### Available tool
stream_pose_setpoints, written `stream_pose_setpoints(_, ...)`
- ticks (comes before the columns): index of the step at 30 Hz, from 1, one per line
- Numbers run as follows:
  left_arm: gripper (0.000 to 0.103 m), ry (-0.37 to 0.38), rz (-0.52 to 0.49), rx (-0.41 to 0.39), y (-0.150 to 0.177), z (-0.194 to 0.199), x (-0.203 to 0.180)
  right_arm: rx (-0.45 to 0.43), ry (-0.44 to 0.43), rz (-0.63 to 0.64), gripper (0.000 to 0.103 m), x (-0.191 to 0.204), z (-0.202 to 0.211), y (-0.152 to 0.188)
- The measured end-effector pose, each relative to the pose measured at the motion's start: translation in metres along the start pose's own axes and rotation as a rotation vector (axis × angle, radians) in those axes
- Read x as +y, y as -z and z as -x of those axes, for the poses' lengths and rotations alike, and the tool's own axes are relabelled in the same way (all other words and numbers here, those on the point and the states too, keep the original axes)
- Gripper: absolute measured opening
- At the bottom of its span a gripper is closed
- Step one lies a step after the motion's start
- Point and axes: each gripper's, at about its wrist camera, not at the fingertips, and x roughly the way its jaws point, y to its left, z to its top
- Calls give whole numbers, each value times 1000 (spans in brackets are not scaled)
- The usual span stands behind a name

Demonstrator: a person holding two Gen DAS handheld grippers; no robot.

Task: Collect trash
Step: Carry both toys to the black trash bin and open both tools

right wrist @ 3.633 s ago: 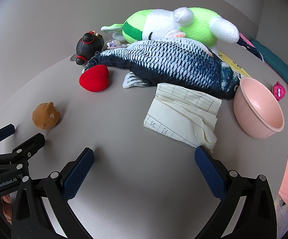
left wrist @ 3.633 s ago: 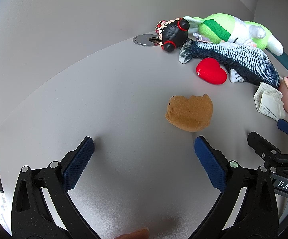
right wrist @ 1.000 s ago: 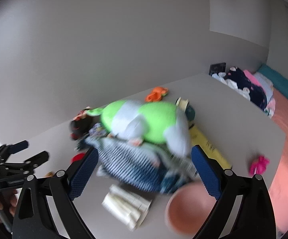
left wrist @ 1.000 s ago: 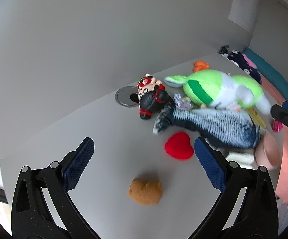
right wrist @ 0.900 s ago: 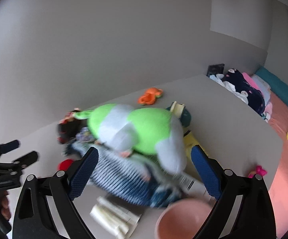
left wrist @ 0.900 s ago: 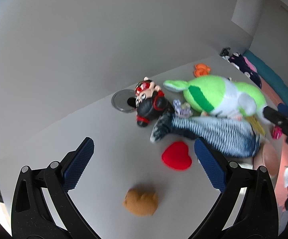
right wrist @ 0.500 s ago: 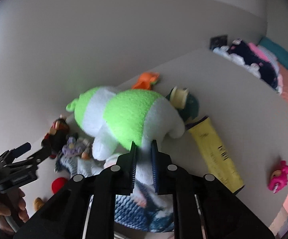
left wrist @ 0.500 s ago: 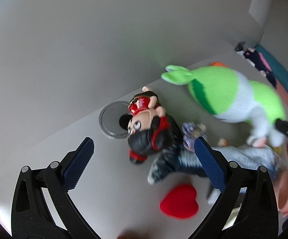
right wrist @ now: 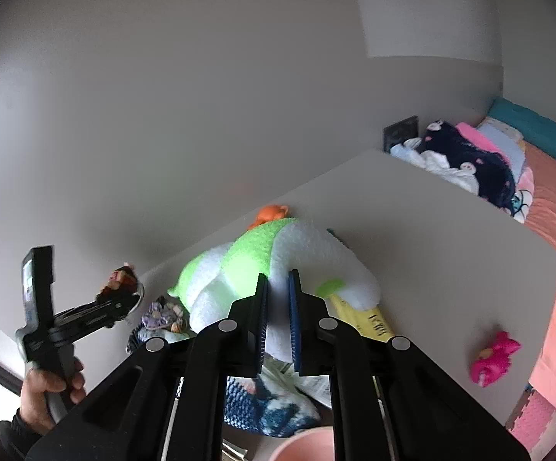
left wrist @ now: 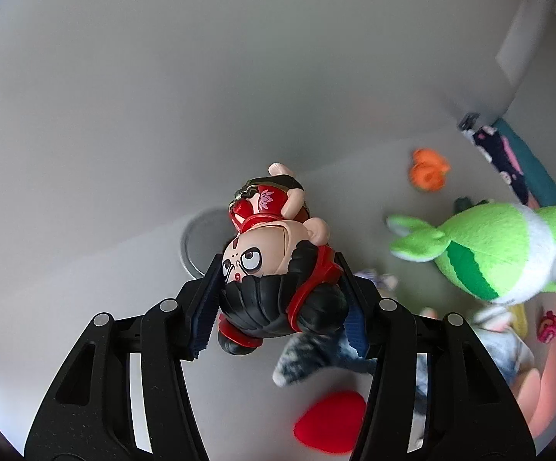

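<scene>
Plastic and glossy, the doll [left wrist: 278,269] sits between the left gripper [left wrist: 280,307], whose jaws have just been closing onto its round head; it could squirt out. The right gripper [right wrist: 278,319] is pinched on a fold of the green plush [right wrist: 278,265], which may slip free or drag the fish [right wrist: 266,407] beneath it. Paper trash [right wrist: 312,384] lies under the right gripper, half buried. A bowl [right wrist: 305,445] sits nearest, a pink toy [right wrist: 493,353] off right.

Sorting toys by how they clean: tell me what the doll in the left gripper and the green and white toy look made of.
Doll: hard plastic or vinyl, likely; glossy moulded hair with highlights, painted face.
Green and white toy: plush fabric, matte and fuzzy, with a nubbly pile up close; filling cannot be seen.
</scene>
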Motion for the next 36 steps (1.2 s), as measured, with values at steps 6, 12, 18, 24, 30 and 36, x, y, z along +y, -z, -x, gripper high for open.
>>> stream_pose_setpoints(6,54,52,-95,-113,-7,74,-30,-106,18,-40,11,-30,64,-10)
stream_pose_setpoints(12,54,153,-212,-168,6,129,-100,-190,84,-84,11,-77,138,0)
stream_pose_setpoints(18,54,284,-341,-163,45,147,-185,-235,209,-135,11,-136,200,38)
stream_pose_setpoints(24,54,403,-507,-102,93,140,-285,-236,334,-228,11,-201,242,88)
stream_pose_setpoints(30,54,507,-659,-27,147,120,-382,-192,449,-324,11,-265,261,129)
stream_pose_setpoints(36,54,523,-771,84,214,94,-438,-100,484,-402,11,-316,247,167)
